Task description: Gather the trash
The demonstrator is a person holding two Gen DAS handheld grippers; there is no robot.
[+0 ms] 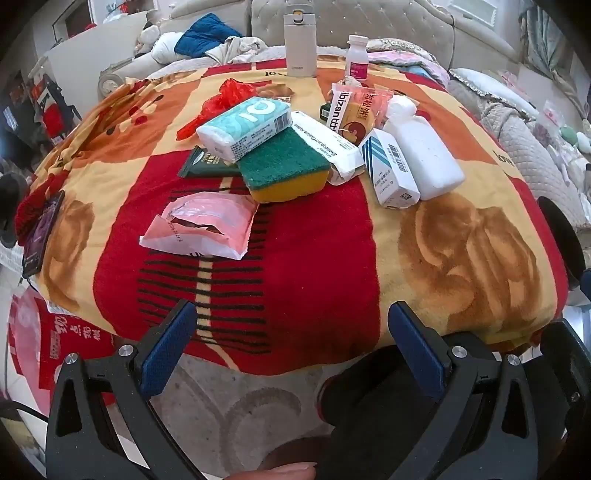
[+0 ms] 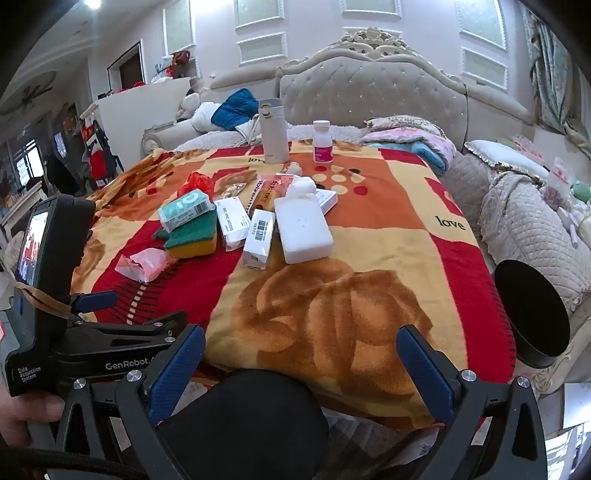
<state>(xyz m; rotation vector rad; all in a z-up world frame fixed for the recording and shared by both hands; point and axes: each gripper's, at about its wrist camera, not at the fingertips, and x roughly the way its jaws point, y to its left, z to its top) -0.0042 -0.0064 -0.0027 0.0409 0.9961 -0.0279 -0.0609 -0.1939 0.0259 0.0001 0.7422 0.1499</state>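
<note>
On the red and yellow blanket point(image 1: 314, 258), litter piles toward twelve o'clock: a torn pink wrapper point(image 1: 201, 225) at ten, a green sponge point(image 1: 286, 166) beyond. Left gripper point(image 1: 291, 332) and right gripper point(image 2: 301, 356) hover released, nothing between their jaws.

**Even daylight, heavy fisheye bend**

I'm looking through both my wrist cameras and the room is bright, soft and even, with hardly a shadow on the red, orange and yellow fleece blanket point(image 1: 314, 258). A round ceiling lamp point(image 2: 92, 3) blows out white at the top left of my right view. The white rectangular plastic bottle point(image 2: 303, 229) is washed nearly featureless. Lines bow hard towards the rims, black vignette fills the corners, and the far furniture goes soft and smeared.
</note>
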